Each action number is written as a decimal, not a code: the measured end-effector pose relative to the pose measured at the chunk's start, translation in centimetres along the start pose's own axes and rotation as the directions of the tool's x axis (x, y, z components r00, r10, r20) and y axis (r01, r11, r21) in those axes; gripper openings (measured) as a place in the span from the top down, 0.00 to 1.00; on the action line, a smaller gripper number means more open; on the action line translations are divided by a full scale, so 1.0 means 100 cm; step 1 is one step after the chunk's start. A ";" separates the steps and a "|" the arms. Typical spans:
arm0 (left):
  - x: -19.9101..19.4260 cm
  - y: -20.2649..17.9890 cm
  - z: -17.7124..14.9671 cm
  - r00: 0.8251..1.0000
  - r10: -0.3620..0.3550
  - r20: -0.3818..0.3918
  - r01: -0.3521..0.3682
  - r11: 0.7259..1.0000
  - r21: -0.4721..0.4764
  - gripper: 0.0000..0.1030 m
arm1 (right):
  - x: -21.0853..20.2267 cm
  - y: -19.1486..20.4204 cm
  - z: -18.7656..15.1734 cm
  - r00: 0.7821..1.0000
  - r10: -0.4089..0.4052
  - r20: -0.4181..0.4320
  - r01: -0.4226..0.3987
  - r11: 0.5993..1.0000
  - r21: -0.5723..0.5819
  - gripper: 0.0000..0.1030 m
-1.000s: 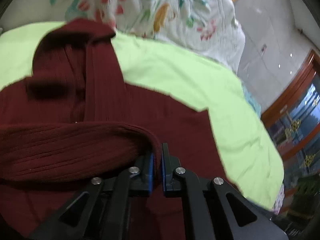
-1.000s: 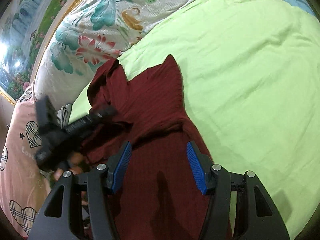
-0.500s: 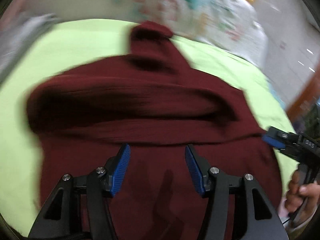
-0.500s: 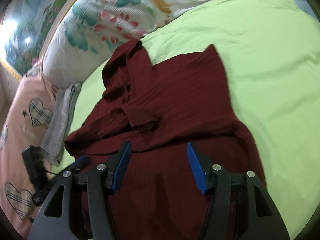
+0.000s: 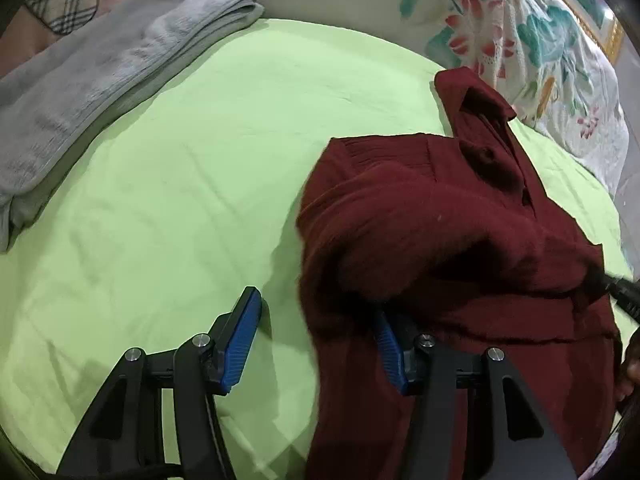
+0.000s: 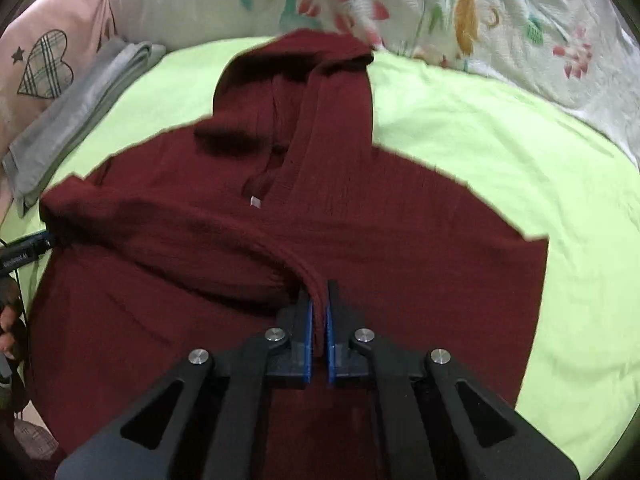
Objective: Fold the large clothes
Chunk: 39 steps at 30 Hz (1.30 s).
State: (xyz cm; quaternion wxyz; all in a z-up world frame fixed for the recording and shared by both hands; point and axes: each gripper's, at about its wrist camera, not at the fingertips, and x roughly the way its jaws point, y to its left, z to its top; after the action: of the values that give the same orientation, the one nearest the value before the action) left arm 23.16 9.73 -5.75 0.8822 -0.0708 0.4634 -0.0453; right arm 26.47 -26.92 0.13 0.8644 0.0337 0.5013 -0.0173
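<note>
A dark red ribbed garment (image 6: 224, 248) with a hood or collar toward the pillows lies on the green bed sheet (image 6: 500, 152). My right gripper (image 6: 319, 320) is shut on a folded sleeve edge of the garment, which runs from the left across the body. In the left wrist view the garment (image 5: 440, 232) lies to the right. My left gripper (image 5: 316, 340) is open at the garment's left edge, its right finger partly under the cloth, its left finger over bare sheet (image 5: 180, 200). The left gripper's tip also shows in the right wrist view (image 6: 24, 254).
A folded grey cloth (image 5: 88, 72) lies at the far left of the bed; it also shows in the right wrist view (image 6: 80, 104). A floral quilt (image 6: 460, 16) and a pink heart pillow (image 6: 44, 56) line the head of the bed.
My right gripper has closed on the sleeve edge. My left gripper let go of the sleeve a second ago, opened, and has moved to the garment's left edge.
</note>
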 end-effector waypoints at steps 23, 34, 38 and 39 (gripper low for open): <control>-0.004 0.005 -0.008 0.994 0.090 0.059 -0.088 0.995 -0.041 0.58 | -0.064 -0.095 -0.094 0.978 -0.204 0.044 0.183 0.941 0.284 0.62; -0.029 0.016 -0.012 0.996 -0.080 0.045 0.083 0.994 -0.065 0.59 | -0.049 -0.102 -0.063 0.996 0.021 0.088 -0.053 0.922 0.383 0.54; -0.040 0.012 0.005 0.989 -0.136 0.058 0.139 0.989 -0.047 0.44 | -0.020 -0.098 -0.060 1.000 0.030 -0.007 -0.025 0.924 0.381 0.46; -0.036 0.008 0.011 0.990 -0.133 0.052 0.135 0.990 -0.042 0.42 | -0.016 -0.098 -0.060 0.999 0.034 -0.015 -0.026 0.925 0.379 0.46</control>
State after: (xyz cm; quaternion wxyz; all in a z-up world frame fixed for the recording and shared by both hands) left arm 22.06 11.17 -2.29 0.8865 -0.1228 0.4366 -0.0921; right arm 19.83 -36.20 -1.86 0.8365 0.2080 0.4970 -0.1003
